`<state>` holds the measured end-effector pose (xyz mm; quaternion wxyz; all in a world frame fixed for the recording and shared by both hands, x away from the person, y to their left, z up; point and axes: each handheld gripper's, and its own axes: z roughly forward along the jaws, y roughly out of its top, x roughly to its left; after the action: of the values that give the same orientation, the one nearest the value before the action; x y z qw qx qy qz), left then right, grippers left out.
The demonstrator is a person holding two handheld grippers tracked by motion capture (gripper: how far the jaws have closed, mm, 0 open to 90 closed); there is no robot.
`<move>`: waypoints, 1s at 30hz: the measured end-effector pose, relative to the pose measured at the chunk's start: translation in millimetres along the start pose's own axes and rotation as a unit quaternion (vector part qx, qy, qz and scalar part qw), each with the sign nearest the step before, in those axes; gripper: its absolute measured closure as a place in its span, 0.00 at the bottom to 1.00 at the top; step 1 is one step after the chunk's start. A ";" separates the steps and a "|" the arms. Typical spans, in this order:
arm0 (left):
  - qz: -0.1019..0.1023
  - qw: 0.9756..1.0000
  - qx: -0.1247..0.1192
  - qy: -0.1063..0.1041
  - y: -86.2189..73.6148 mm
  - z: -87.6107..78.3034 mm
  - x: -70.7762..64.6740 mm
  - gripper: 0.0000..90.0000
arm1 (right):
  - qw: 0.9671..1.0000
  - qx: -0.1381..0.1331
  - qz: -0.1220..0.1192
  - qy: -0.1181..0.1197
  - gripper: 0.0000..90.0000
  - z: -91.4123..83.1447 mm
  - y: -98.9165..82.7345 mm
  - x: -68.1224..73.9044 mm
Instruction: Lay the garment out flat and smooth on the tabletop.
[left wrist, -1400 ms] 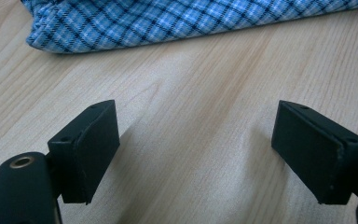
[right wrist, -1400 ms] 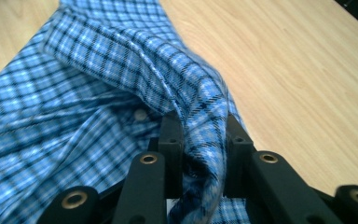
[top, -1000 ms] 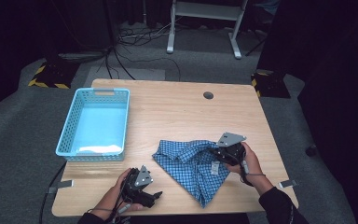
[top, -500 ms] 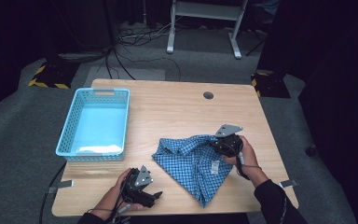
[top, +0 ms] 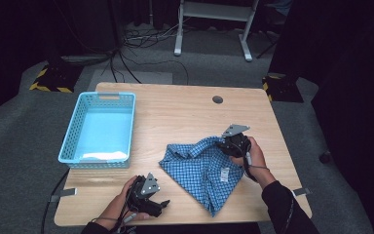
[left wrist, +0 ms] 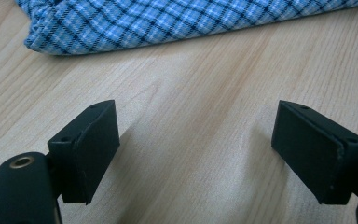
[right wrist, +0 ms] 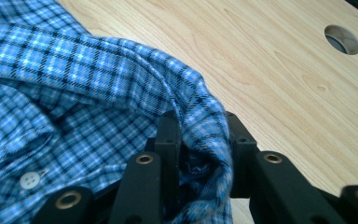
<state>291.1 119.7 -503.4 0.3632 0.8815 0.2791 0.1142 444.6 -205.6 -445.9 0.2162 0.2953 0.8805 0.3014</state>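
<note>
Since a second ago, the right tool (top: 228, 143) has been lifted slightly farther, clamped on the plaid shirt (top: 200, 168) at right-near table (top: 185, 112); folding likely underway. Left tool (top: 157, 204) is rested wide open, empty.

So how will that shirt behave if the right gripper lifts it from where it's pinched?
Probably floppy: the shirt already bunches into folds between the right gripper jaws. It would likely drape and trail across the table rather than rise flat. Seemingly light, thin cloth, so a shut pinch should hold.

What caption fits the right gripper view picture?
Right gripper pinching a fold of the blue checked shirt above a wooden table.
</note>
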 end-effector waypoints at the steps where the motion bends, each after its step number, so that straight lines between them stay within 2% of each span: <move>1: 0.000 1.000 0.000 0.000 0.0 0.0 0.0 0.16 | 1.000 0.002 0.004 0.000 0.80 1.2 0.6 -1.0; 11: 0.001 1.000 0.000 -0.001 0.2 0.2 -0.1 0.16 | 0.999 0.028 0.025 -0.007 0.79 16.5 7.3 -10.0; 30: 0.000 1.000 0.000 -0.002 0.1 0.2 -0.2 0.16 | 0.998 0.047 0.035 -0.019 0.75 35.3 12.2 -14.9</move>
<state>291.1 119.4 -503.5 0.3638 0.8817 0.2784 0.1130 480.0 -193.2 -460.5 0.2082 0.3414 0.8785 0.2613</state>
